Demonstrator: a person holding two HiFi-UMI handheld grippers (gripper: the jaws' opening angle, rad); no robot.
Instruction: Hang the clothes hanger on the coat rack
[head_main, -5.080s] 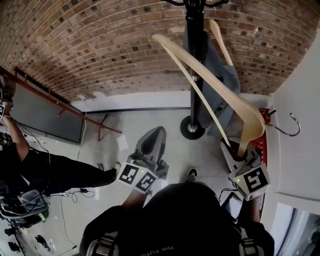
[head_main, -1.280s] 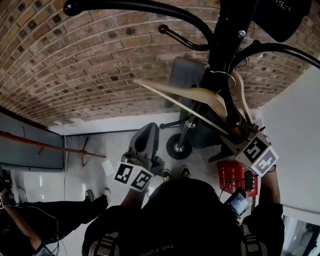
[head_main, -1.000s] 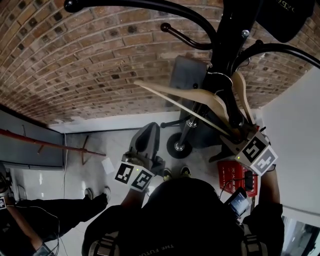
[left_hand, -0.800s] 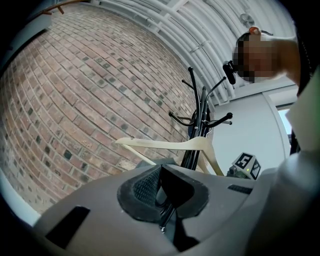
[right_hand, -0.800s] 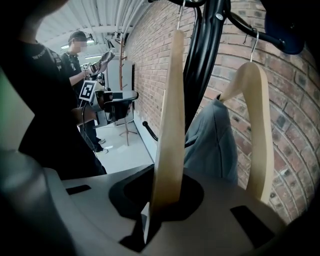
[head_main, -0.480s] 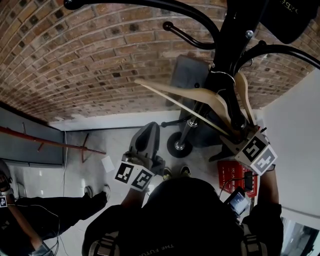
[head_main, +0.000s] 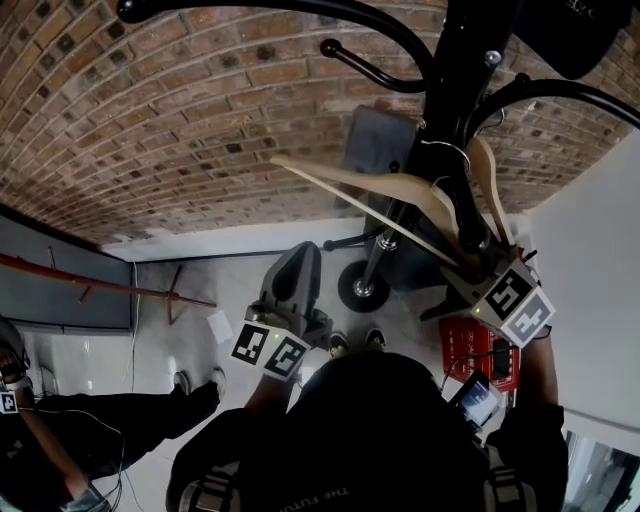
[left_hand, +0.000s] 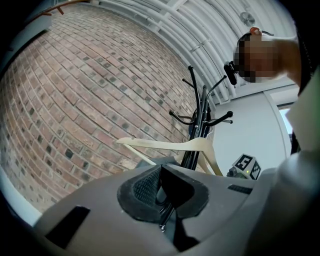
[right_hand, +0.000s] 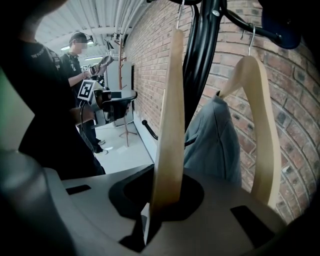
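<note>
My right gripper is shut on the lower end of a pale wooden hanger. Its long arm slants up to the left in front of the black coat rack. In the right gripper view the hanger rises from between the jaws of the right gripper. Its metal hook reaches a rack arm; whether it rests there I cannot tell. My left gripper hovers left of the rack's base. The left gripper is shut and holds nothing.
A second wooden hanger carrying a grey garment hangs on the rack beside mine. A dark cap sits on an upper arm. A brick wall stands behind and a white wall at right. A red box lies on the floor; a person stands at lower left.
Five seconds ago the hanger was lower, its hook hanging free at the right; it now stands up against the rack. Over the last second nothing has visibly moved.
</note>
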